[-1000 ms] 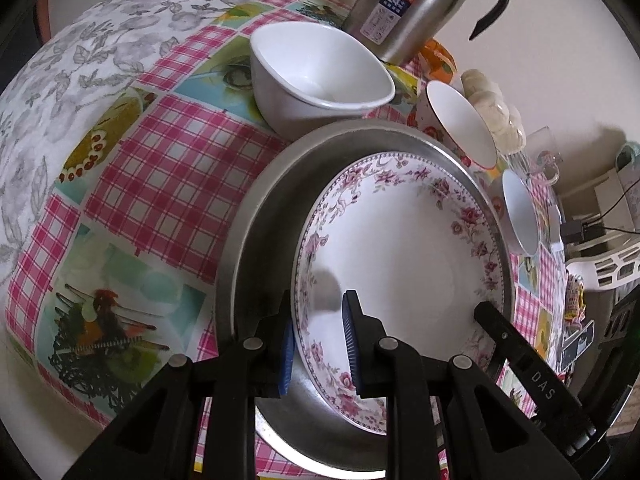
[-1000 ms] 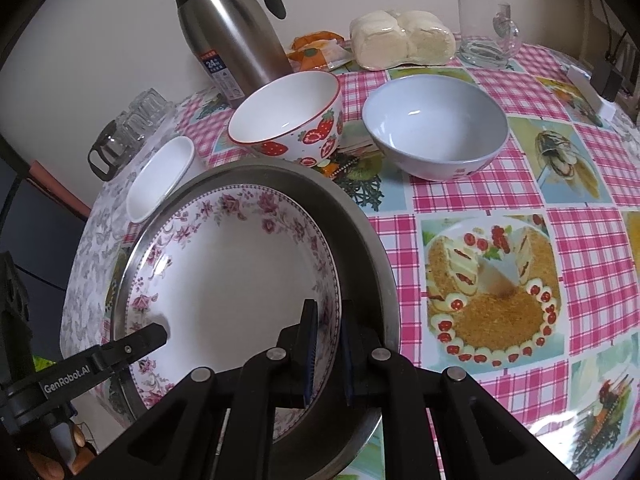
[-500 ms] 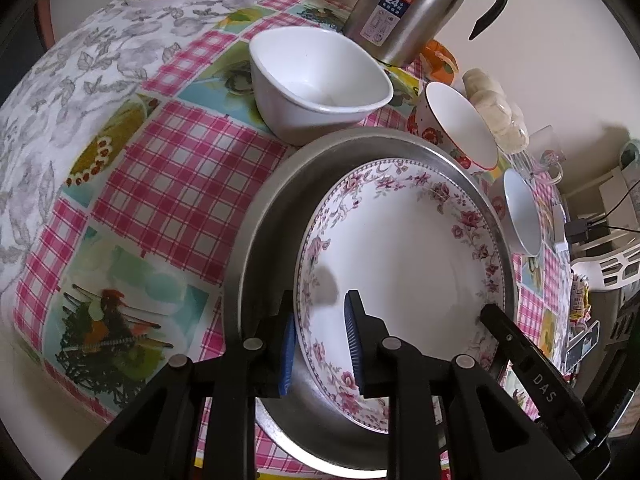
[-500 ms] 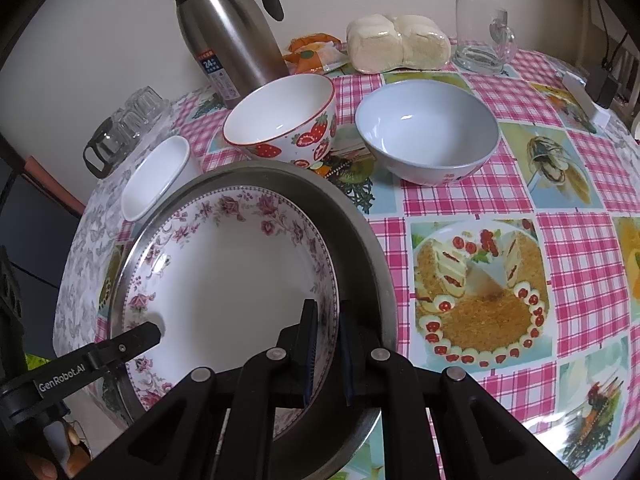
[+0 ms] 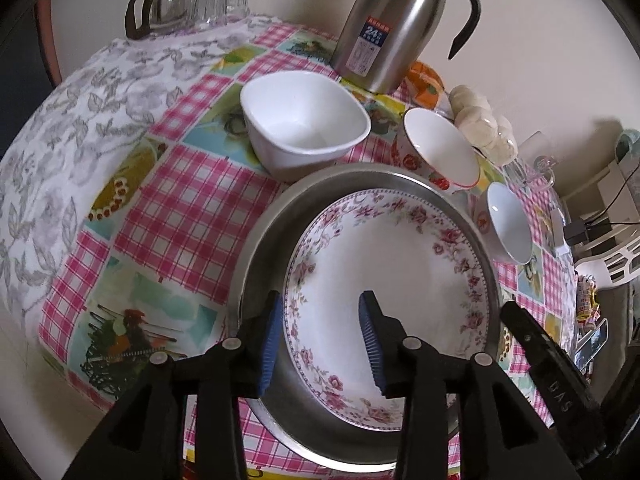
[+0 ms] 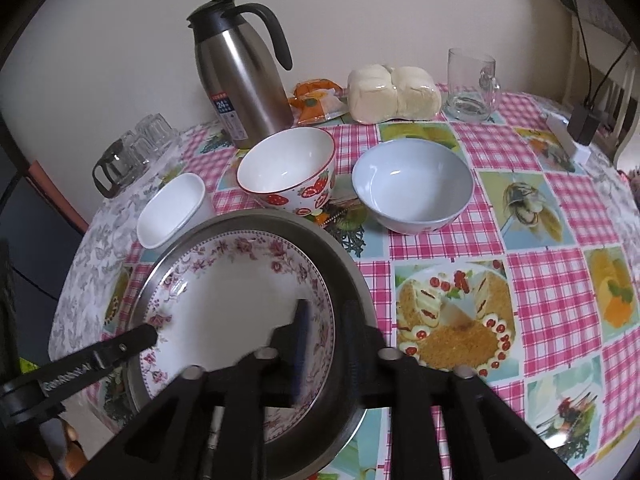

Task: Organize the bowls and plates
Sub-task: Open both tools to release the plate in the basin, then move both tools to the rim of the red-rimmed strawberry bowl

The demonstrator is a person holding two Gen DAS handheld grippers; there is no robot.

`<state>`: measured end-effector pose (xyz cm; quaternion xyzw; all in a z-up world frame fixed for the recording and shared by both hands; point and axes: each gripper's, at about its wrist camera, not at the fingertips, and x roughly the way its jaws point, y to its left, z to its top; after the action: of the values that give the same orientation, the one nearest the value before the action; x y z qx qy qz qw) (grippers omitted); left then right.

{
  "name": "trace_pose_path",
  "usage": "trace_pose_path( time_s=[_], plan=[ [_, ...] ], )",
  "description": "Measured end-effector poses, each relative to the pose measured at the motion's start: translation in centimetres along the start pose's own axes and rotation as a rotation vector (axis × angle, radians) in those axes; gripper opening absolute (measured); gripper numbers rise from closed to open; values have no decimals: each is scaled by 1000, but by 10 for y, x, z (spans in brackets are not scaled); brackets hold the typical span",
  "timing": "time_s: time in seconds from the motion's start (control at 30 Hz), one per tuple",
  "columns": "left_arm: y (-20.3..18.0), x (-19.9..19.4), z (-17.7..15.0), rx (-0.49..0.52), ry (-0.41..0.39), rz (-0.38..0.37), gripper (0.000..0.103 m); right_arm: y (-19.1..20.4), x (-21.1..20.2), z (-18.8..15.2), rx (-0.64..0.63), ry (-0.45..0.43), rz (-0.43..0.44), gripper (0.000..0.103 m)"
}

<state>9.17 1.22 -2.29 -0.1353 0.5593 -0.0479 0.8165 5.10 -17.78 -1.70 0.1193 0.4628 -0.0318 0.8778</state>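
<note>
Both grippers' ribbed blue fingers are opening, straddling the glossy floral plate rim.

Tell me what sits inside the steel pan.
Only the floral plate lies inside the steel pan, offset from centre so a crescent of bare metal shows. Whatever is beneath the plate is covered, and the gripper bodies hide the near rim.

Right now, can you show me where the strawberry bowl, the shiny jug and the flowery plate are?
strawberry bowl (image 6: pixel 286 170), right wrist view, on its white inside.
shiny jug (image 6: pixel 244 80), right wrist view, on its steel body.
flowery plate (image 5: pixel 392 264), left wrist view, on its plain white middle.
</note>
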Motion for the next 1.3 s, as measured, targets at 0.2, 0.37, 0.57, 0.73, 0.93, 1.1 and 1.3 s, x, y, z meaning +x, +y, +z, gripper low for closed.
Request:
trace_pose_path(
  time_s=[0.2,0.37,0.57,0.73,0.93,1.1,1.3],
  plan=[
    [-4,-6,1,18,-18,31,53,4,0,-1,-31,-12,-23,61],
    [-4,-12,3,16,-56,65,78,3,-2,-1,-42,-33,-18,78],
    [-5,-18,8,18,-120,100,91,-2,-5,-1,-32,-59,-3,93],
    [-17,-22,16,61,-185,135,93,-8,-8,0,-24,-82,-7,103],
    [-32,-27,25,106,-269,150,99,-23,-10,3,38,-113,-33,103],
    [-41,-29,41,116,-350,157,100,-30,-16,13,62,-136,-39,103],
    [-51,-28,61,114,-398,126,100,-27,-25,40,58,-157,-91,103]
  ],
)
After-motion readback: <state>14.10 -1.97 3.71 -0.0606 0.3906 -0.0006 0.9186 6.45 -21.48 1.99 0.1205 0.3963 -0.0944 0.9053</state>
